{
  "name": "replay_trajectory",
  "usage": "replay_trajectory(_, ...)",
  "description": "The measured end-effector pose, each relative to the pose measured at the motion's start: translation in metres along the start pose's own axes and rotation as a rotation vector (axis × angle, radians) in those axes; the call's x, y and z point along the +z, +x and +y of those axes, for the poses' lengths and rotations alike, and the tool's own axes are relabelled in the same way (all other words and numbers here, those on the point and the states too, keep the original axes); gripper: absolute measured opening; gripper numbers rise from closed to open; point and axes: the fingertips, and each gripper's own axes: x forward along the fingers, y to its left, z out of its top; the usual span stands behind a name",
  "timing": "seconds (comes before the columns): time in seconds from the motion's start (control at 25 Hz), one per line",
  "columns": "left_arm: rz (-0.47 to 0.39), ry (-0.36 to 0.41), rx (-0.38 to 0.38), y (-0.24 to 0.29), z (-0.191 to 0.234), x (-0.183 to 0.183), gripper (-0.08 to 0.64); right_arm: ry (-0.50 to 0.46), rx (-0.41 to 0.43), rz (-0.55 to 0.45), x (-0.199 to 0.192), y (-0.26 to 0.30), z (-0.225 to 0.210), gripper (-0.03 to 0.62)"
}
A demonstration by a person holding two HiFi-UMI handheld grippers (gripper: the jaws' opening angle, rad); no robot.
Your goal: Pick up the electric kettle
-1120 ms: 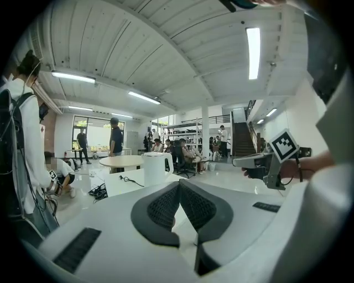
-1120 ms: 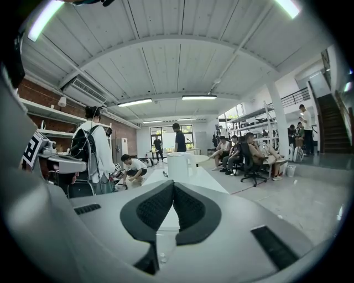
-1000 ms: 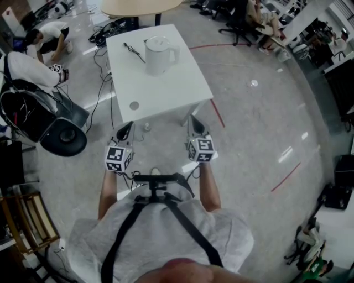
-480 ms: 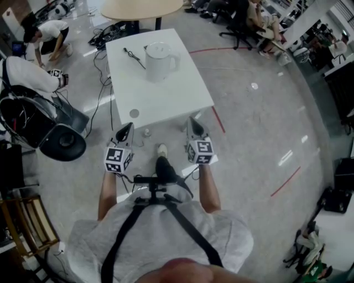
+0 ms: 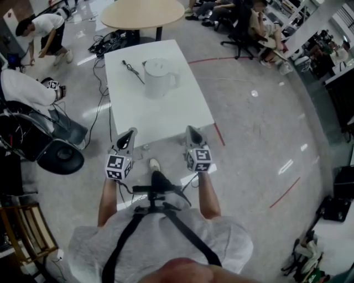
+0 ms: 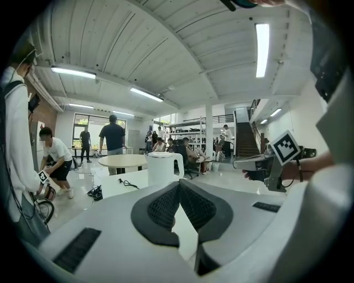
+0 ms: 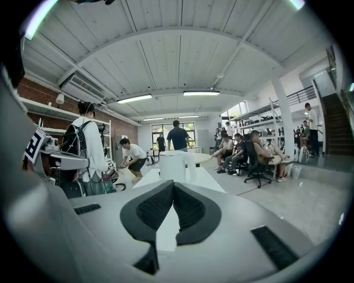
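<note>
Resting closed, empty: left tongs [image 5: 131, 132], right tongs [image 5: 191, 130].

1 kettle [image 5: 159, 78], 1 cable [image 5: 133, 56], 1 square table [image 5: 166, 113], 1 round table [image 5: 142, 12], 2 grippers [image 5: 131, 133] [image 5: 191, 130]

Kettle [image 5: 159, 77] sits on the table [image 5: 166, 113], toward its far end. Cable [image 5: 133, 55] lies on the table just left of it. Round table [image 5: 142, 12] stands behind. My left gripper [image 5: 131, 134] and right gripper [image 5: 191, 130] are side by side at the table's near edge, well apart from the kettle.
</note>
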Motion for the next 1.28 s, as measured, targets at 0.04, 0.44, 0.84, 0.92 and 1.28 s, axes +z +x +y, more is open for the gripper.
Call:
replay_trajectory(0.04,0.002,0.000,-0.001,0.006,0.002,0.000,0.006,0.000,0.003,0.005,0.001,0.007,-0.002,0.006)
replay_trajectory(0.44,0.025,-0.024,-0.004,0.063,0.028,-0.002,0.006,0.009,0.014,0.022,-0.001,0.069,-0.019,0.006)
replay_trajectory(0.84,0.045,-0.019,0.014,0.113,0.056,-0.008,0.007,0.027,0.034,0.046,-0.001,0.116,-0.025,0.006)
replay_trajectory(0.92,0.046,-0.015,0.012,0.123,0.059,-0.009,0.006,0.036,0.032,0.045,-0.004,0.125,-0.029,0.006)
replay_trajectory(1.28,0.048,-0.043,0.016,0.166,0.078,-0.028,0.006,0.051,0.044,0.063,-0.024,0.171,-0.035,0.006)
